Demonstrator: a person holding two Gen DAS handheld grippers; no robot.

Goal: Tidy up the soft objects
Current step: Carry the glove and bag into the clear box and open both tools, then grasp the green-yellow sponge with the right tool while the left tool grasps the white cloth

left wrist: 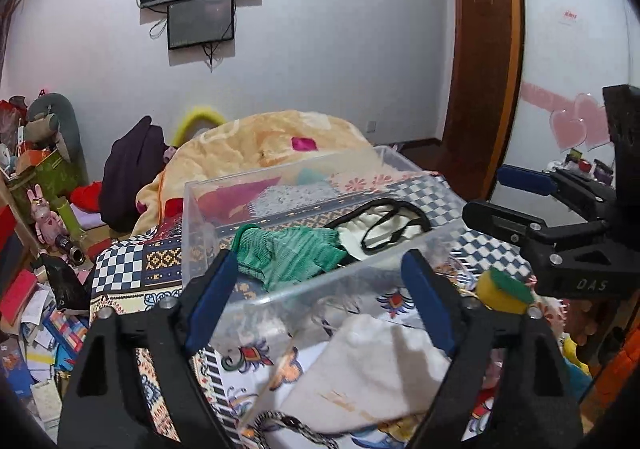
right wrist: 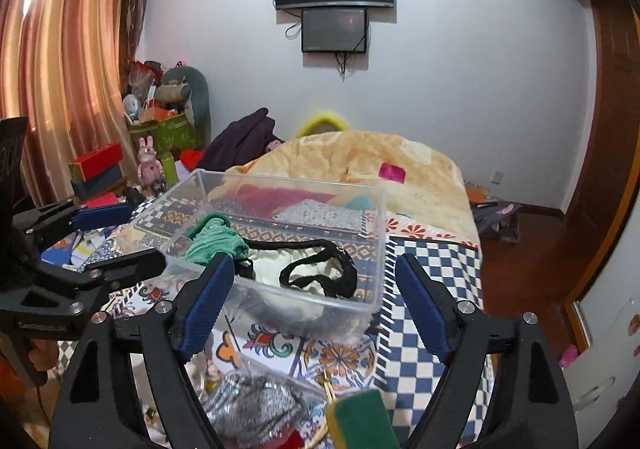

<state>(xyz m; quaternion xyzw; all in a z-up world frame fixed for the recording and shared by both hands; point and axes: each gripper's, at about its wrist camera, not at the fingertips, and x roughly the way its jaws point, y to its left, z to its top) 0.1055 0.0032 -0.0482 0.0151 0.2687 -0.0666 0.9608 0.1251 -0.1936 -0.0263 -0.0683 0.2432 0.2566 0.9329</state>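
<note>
A clear plastic box (left wrist: 200, 217) (right wrist: 376, 233) stands on the patterned bedspread. In it lie a green knit glove (left wrist: 288, 253) (right wrist: 212, 241) and a white cloth with black straps (left wrist: 384, 229) (right wrist: 316, 269). My left gripper (left wrist: 320, 281) is open and empty, just in front of the box and above a white cloth pouch (left wrist: 372, 369). My right gripper (right wrist: 316, 289) is open and empty, in front of the box; it also shows in the left wrist view (left wrist: 516, 201). A yellow-green sponge (left wrist: 508, 289) (right wrist: 360, 421) and a grey knit item in a clear bag (right wrist: 256, 405) lie near me.
A yellow blanket (left wrist: 272, 145) (right wrist: 360, 165) is heaped behind the box. A dark garment (left wrist: 132, 177) lies to its left. Boxes, toys and papers (left wrist: 36, 249) crowd the floor on the left. A wooden door (left wrist: 484, 61) is on the right.
</note>
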